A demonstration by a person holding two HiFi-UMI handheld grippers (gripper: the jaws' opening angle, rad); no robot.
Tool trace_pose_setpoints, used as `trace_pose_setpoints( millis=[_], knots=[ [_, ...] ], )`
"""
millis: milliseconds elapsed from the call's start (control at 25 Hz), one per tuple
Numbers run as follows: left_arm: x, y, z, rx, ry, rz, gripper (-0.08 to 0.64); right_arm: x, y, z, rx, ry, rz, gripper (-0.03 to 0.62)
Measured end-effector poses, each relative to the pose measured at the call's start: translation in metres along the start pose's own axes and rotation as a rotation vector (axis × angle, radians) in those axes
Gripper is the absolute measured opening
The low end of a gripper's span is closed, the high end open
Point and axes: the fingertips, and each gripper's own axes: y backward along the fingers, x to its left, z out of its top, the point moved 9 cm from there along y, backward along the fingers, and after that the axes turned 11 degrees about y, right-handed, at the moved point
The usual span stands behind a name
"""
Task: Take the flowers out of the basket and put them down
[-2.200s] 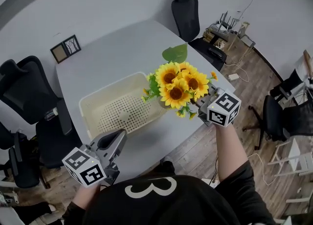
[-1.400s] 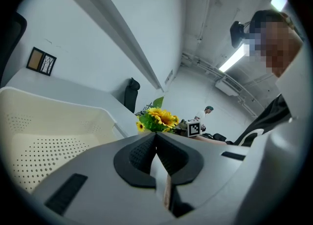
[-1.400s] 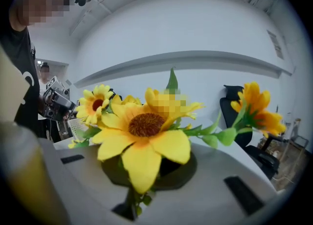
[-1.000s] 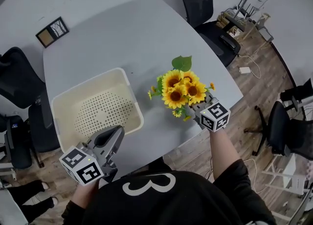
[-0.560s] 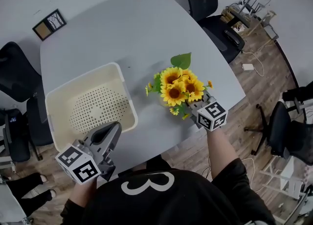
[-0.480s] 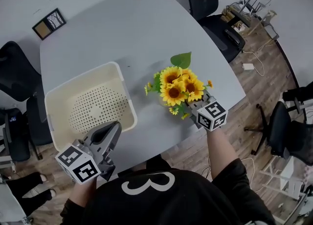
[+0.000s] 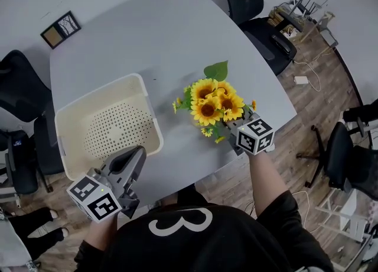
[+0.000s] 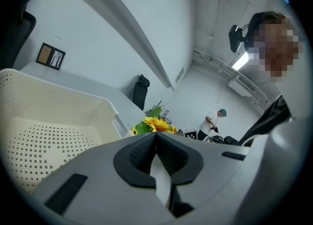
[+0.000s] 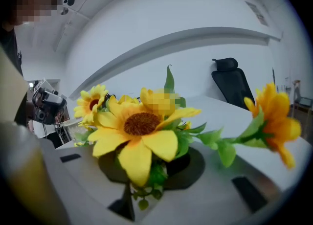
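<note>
Compared with 2.2 seconds earlier, the bunch of yellow artificial sunflowers with green leaves (image 7: 212, 100) is no longer hanging over the right end of the cream perforated plastic basket (image 7: 152, 114). It is now staying clear of it, over the pale grey table (image 7: 153, 28), to the right of the basket and near the table's front right edge. Since half a second ago it is only leaning slightly more toward the basket.

The right gripper (image 7: 227, 129) has just been opening its jaws a little. The green stems are still sitting between the pads, which are touching them. The bunch is staying upright. Whether the stems are reaching the table surface I cannot tell.

The left gripper (image 7: 137, 155) is hovering at the near right corner of the basket. Its fingers are pressed together and nothing is between them.

I am counting 1 basket with nothing inside, 1 bunch with at least 4 large flower heads and 1 big green leaf, 2 grippers, and 1 small dark picture frame (image 7: 61, 29) lying at the far left of the table.
</note>
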Motion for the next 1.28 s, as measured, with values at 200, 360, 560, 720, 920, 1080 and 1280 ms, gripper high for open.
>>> trace_pose_setpoints(
  millis=[200, 360, 560, 720, 920, 1080, 1280],
  knots=[
    [-0.002, 0.004, -0.005, 0.013, -0.008, -0.009, 0.012, -0.001, 0.007, 0.001, -0.009, -0.019, -0.023, 0.178],
    [-0.005, 0.011, -0.009, 0.016, -0.014, -0.018, 0.012, -0.001, 0.019, 0.002, -0.007, -0.016, -0.05, 0.245],
    [-0.014, 0.03, -0.014, 0.022, -0.038, -0.049, 0.012, 0.006, 0.048, -0.002, 0.003, -0.018, -0.131, 0.327],
    [-0.019, 0.056, -0.019, 0.002, -0.051, -0.061, 0.012, 0.025, 0.088, 0.004, -0.034, -0.013, -0.222, 0.334],
    [-0.026, 0.092, -0.032, -0.017, -0.072, -0.086, 0.012, 0.081, 0.131, 0.035, -0.118, 0.065, -0.258, 0.334],
    [-0.043, 0.126, -0.041, -0.035, -0.113, -0.112, 0.012, 0.152, 0.154, 0.07, -0.193, 0.132, -0.19, 0.333],
    [-0.063, 0.17, -0.059, -0.053, -0.159, -0.148, 0.012, 0.242, 0.174, 0.097, -0.259, 0.195, -0.058, 0.284]
  ],
)
